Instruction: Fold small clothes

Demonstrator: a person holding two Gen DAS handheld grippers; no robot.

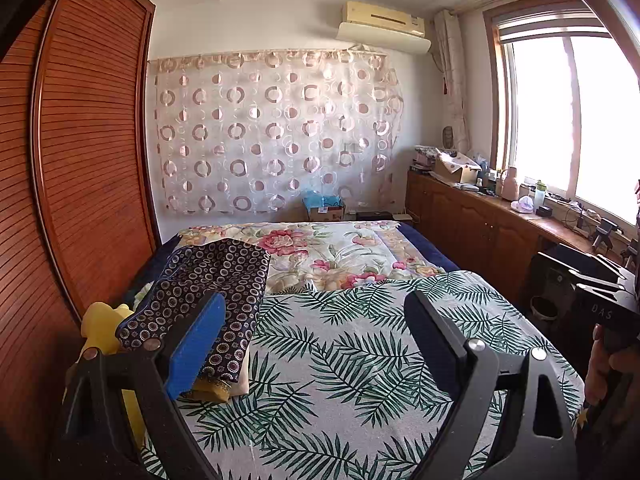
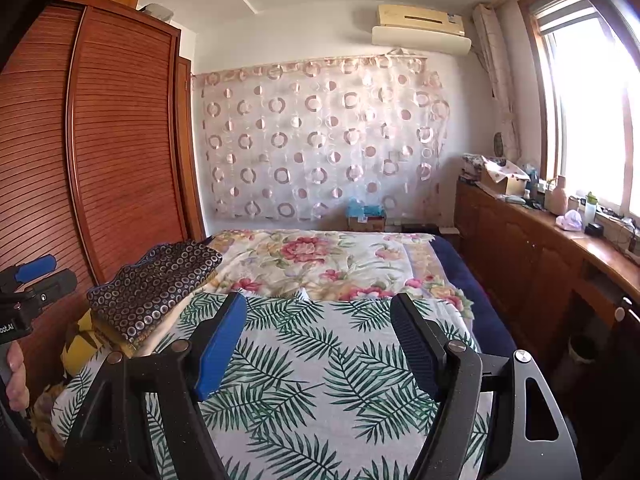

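Note:
A folded dark garment with a ring pattern (image 1: pixel 216 284) lies on top of a small pile of clothes at the bed's left edge; it also shows in the right wrist view (image 2: pixel 156 284). Yellow and cream pieces (image 1: pixel 104 324) lie under it. My left gripper (image 1: pixel 316 312) is open and empty, held above the palm-leaf sheet (image 1: pixel 352 352), with its left finger in front of the pile. My right gripper (image 2: pixel 320 316) is open and empty above the same sheet (image 2: pixel 320 380), to the right of the pile. Each gripper's body shows at the edge of the other's view.
A floral quilt (image 1: pixel 320 252) covers the far half of the bed. A slatted wooden wardrobe (image 1: pixel 80 140) stands close on the left. A low wooden cabinet (image 2: pixel 520 248) with clutter runs under the window on the right. A cardboard box (image 1: pixel 324 210) sits beyond the bed.

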